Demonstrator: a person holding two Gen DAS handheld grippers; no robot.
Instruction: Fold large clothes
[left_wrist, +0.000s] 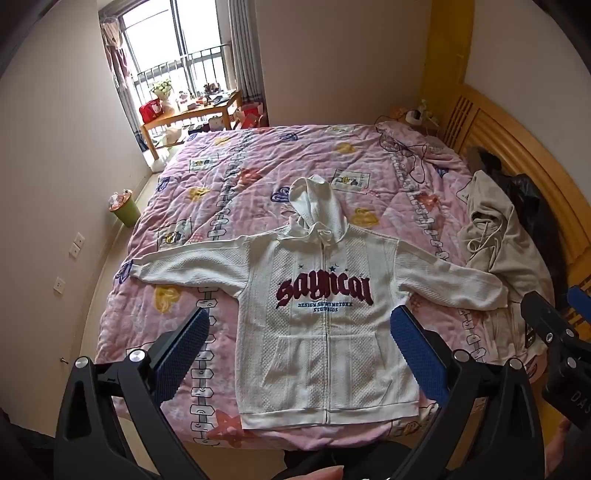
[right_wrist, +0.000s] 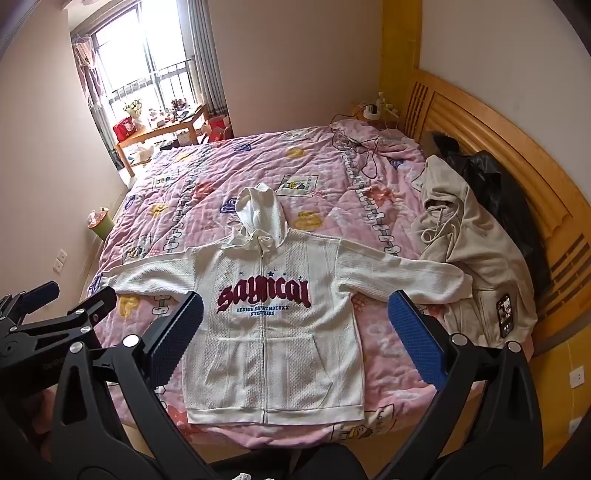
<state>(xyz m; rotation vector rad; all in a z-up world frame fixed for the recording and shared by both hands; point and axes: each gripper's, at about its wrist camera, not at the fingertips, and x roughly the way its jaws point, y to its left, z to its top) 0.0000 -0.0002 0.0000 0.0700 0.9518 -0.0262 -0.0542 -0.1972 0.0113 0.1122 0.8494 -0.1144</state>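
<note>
A white zip hoodie (left_wrist: 325, 354) (right_wrist: 273, 350) with dark red lettering lies front up on the pink quilt (left_wrist: 258, 177) (right_wrist: 229, 173). Its sleeves are spread to both sides, the hood points away, and the hem is near the bed's front edge. My left gripper (left_wrist: 300, 314) hovers open above the lower body, nothing between its blue pads (left_wrist: 184, 354). My right gripper (right_wrist: 295, 299) also hangs open over the hoodie, empty. Each view shows the other gripper at its side: the right gripper (left_wrist: 554, 299), the left gripper (right_wrist: 77, 293).
A beige hoodie (left_wrist: 495, 240) (right_wrist: 465, 236) and a black garment (right_wrist: 491, 184) are heaped at the right by the wooden headboard (right_wrist: 517, 147), with a phone (right_wrist: 505, 314) on top. A black cable (right_wrist: 362, 151) lies far back. A green bin (left_wrist: 125, 212) stands on the floor at the left.
</note>
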